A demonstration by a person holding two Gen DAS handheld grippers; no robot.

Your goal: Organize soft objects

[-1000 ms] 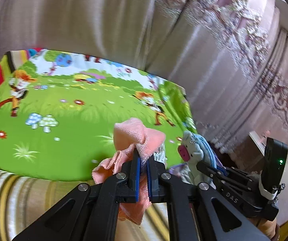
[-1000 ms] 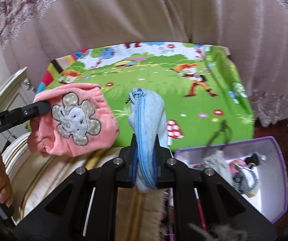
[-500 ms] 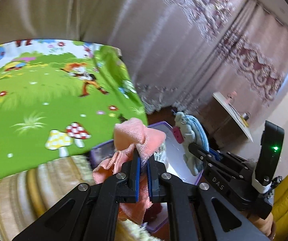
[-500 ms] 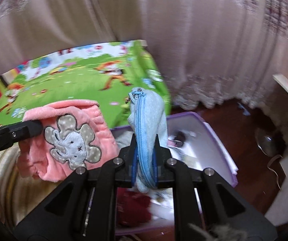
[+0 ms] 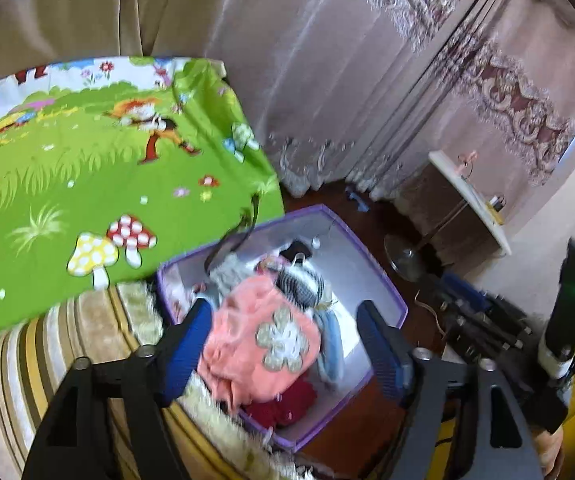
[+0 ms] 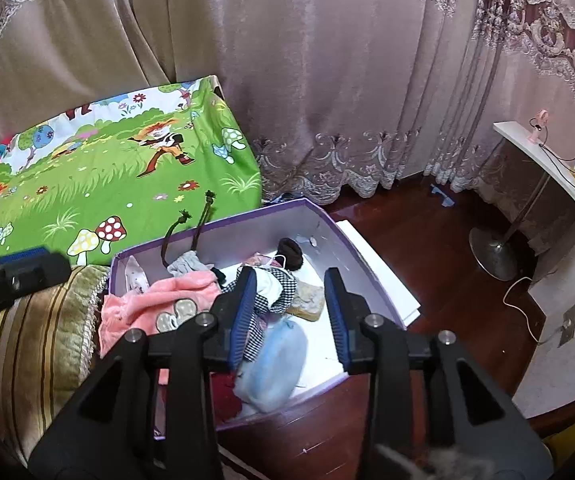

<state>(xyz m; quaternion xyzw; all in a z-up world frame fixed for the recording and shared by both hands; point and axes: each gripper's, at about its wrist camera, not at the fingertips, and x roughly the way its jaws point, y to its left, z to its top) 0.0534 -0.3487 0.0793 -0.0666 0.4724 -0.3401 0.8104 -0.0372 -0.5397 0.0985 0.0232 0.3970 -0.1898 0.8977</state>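
Observation:
A purple box [image 5: 368, 249] [image 6: 223, 222] stands on the wooden floor beside the bed. My left gripper [image 5: 283, 314] hangs over it, its jaws opening. The pink cloth [image 5: 263, 340] with a flower patch lies loose below them on the box's pile, free of the pads. My right gripper [image 6: 290, 282] is also over the box with its jaws opening. The blue-grey zip pouch [image 6: 275, 360], blurred, sits in the box beneath it, clear of its fingers [image 6: 243, 312]. In the right wrist view the pink cloth [image 6: 159, 296] drapes the box's left side, with the left gripper [image 6: 19, 272] at the far left.
The box also holds a checked cloth [image 6: 283, 288], a red item [image 5: 283, 400], a brown cap [image 6: 291, 252] and a grey piece with cords. A green cartoon mat [image 6: 107, 184] and striped cover [image 5: 27, 360] lie left. Curtains, a fan base [image 6: 491, 252] and a white shelf [image 6: 547, 168] stand behind.
Both grippers swung right from the mat to above the purple box and opened. The pink cloth and the blue pouch left the jaws and now lie in the box.

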